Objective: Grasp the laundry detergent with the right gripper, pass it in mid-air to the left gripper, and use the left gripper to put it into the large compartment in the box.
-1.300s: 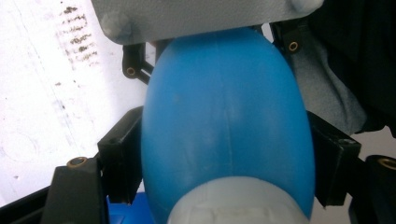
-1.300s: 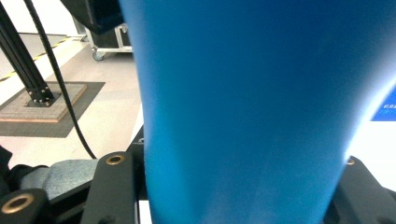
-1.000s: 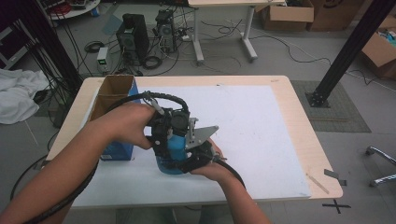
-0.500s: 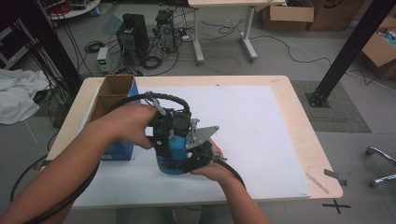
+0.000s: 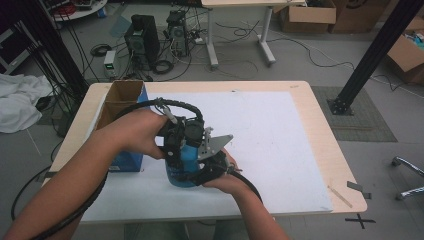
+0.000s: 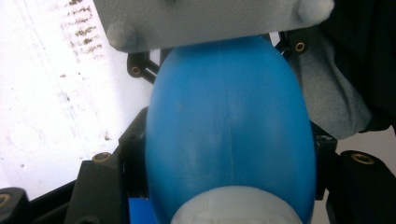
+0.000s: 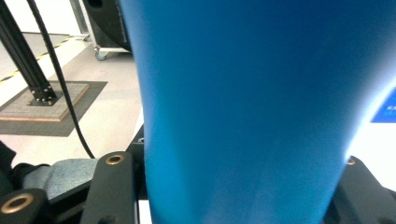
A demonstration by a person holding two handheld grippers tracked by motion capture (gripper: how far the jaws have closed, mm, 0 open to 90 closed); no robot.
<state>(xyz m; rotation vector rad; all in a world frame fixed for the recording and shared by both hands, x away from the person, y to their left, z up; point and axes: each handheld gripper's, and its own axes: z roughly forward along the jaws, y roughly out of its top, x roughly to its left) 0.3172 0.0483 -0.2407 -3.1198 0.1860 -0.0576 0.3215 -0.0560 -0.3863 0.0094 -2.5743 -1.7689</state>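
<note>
Blue bottle (image 5: 182, 167) upright on white sheet (image 5: 280, 145) at desk (image 5: 320, 140) front, by cardboard box (image 5: 122, 102). Left hand-held gripper (image 5: 175, 150) jaws just closed, clamping bottle's upper part; right hand-held gripper (image 5: 202, 172) clenched on its body.

Blue bottles (image 5: 181, 167): one, and it has a white cap.
Tools: two, the left tool (image 5: 172, 150) and the right tool (image 5: 202, 172).
Hands: two, one on each tool.
Grey three-cornered plates (image 5: 216, 146): one.
Blue boxes (image 5: 121, 129): one, open at the top.
Benches (image 5: 320, 150): one near bench, with one more desk (image 5: 240, 4) far off at the back.
White sheets (image 5: 280, 140) on the bench: one big one.
Computer towers (image 5: 141, 41) on the floor: two, side by side.
Brown cardboard boxes (image 5: 307, 17) on the floor: three.
White cloths (image 5: 20, 102) on the floor: one heap.
</note>
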